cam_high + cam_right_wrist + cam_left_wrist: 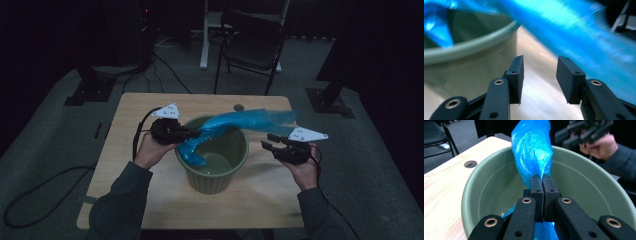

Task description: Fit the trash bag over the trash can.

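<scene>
A green plastic bin (pixel 214 176) stands in the middle of the wooden table (pixel 125 165). A blue plastic bag (pixel 235 122) stretches across the bin's top, one end drooping inside at the left, the other reaching out over the right rim. My left gripper (pixel 196 133) is shut on the blue bag (pixel 532 147) above the bin's left rim (pixel 469 192). My right gripper (pixel 269 143) hovers open just right of the bin, its jaws (pixel 539 75) apart with bare table between them, the bag (pixel 584 42) above and beyond, blurred.
A round cable hole (pixel 239 107) sits near the table's far edge. A folding chair (pixel 252 42) and a white desk leg (pixel 204 40) stand on the carpet behind the table. Dark stand bases (pixel 90 90) flank the table at both sides.
</scene>
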